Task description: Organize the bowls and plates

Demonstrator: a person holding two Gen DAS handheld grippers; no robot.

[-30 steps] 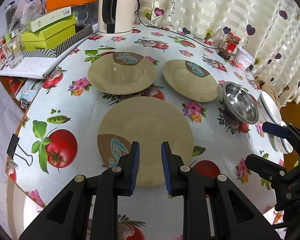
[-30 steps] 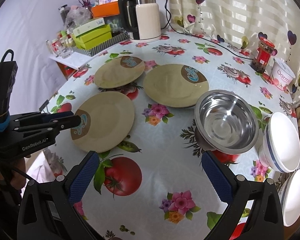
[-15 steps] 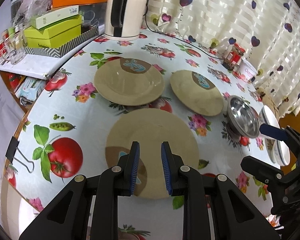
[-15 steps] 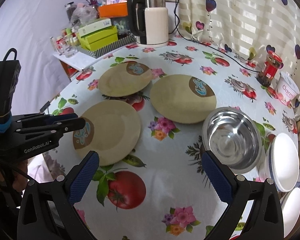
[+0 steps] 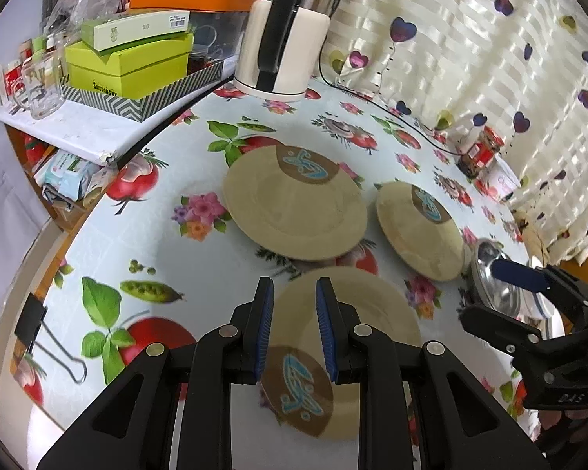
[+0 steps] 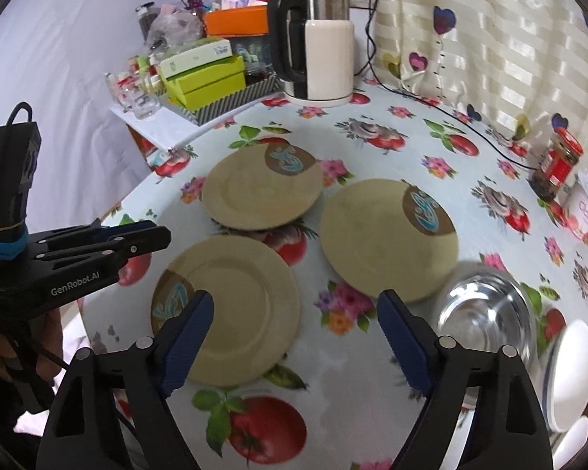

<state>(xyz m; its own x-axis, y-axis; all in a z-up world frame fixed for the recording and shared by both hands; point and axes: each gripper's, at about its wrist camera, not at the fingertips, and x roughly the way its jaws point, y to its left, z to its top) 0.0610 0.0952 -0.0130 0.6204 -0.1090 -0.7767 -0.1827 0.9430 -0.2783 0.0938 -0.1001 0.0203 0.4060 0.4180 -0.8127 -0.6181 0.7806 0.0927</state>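
Left-wrist view: your left gripper [image 5: 293,327] hangs over the near tan round ceramic plate with a brown-and-blue emblem [image 5: 356,313], its blue-padded jaws drawn close with only a narrow gap between them and nothing held. Beyond it sits the far tan emblem plate [image 5: 294,215], and to the right of that a third tan emblem plate [image 5: 415,231], all three flat on the fruit-and-flower printed tablecloth [image 5: 156,243]. At the right edge your right gripper [image 5: 501,293] reaches in front of the shiny steel bowl [image 5: 490,286].

Right-wrist view, left to right: your left gripper [image 6: 153,235] shows side-on above the table edge, just beside the near plate [image 6: 235,305]. Your right gripper [image 6: 294,333] hovers over the cloth [image 6: 372,149] with jaws spread wide and empty; one blue pad [image 6: 188,337] overlaps the near plate's rim, while the other sits between that plate and the steel bowl [image 6: 486,321]. The far plate [image 6: 254,192] and the third plate [image 6: 380,239] lie apart behind. White bowls with a dark rim stripe [image 6: 572,368] stand at the right edge, just beside the steel bowl. A white-and-steel electric kettle [image 6: 317,58] and a red-lidded glass jar [image 6: 556,164] stand at the back.
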